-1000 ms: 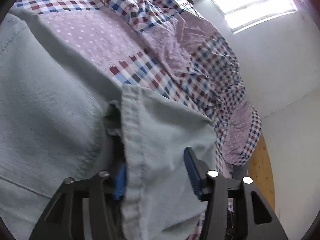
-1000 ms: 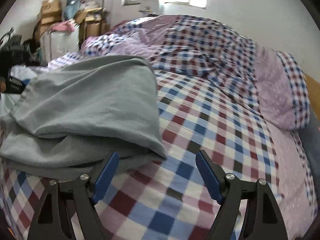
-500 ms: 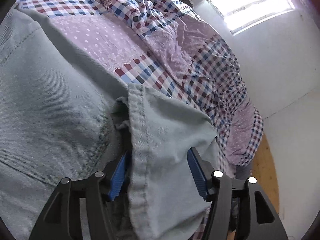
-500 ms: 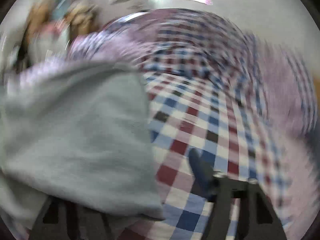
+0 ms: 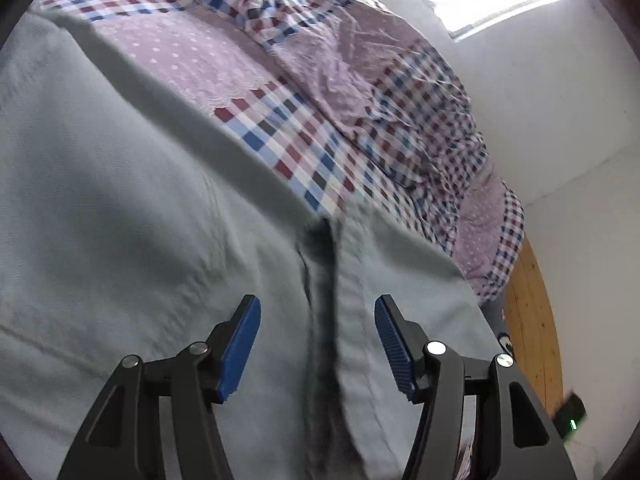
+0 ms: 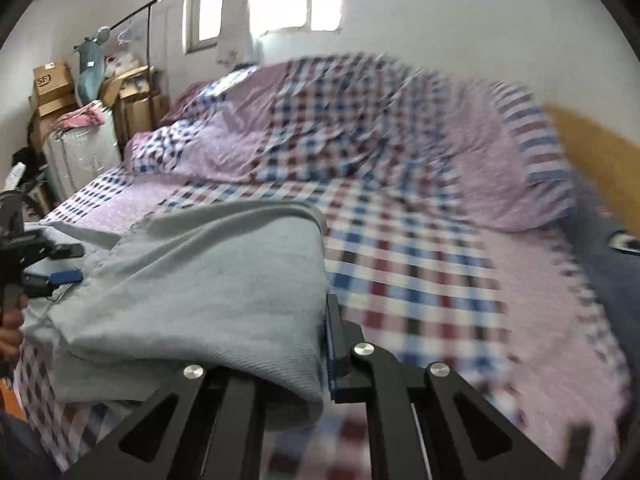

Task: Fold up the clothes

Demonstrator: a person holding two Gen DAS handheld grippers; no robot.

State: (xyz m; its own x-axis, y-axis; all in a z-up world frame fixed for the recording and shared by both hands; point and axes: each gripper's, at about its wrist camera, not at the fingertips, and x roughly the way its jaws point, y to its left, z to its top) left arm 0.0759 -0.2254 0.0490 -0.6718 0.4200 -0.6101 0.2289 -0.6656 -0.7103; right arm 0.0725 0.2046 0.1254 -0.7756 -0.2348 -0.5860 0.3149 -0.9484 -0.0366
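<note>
A pale grey-green garment (image 5: 140, 220) lies on the checked bed and fills most of the left wrist view. My left gripper (image 5: 318, 344) stands open over it, and a dark fold with a stitched hem (image 5: 352, 300) runs between the blue pads without touching them. In the right wrist view my right gripper (image 6: 325, 338) has its jaws closing on a thick folded edge of the garment (image 6: 208, 280). The right pad (image 6: 330, 344) presses against the fold, and the cloth hides the left finger. A hand (image 6: 10, 320) holds the left gripper (image 6: 56, 276) at the far left.
The bed has a crumpled red, blue and lilac checked quilt (image 6: 400, 264) heaped toward the far wall. A white suitcase (image 6: 80, 156) and cardboard boxes (image 6: 52, 84) stand at the back left. A wooden bed frame (image 6: 592, 156) runs along the right side, under white walls.
My right gripper went from wide open in front of the garment to closed on its folded edge and rose. In the left view the hem slipped off the left pad and lies flatter.
</note>
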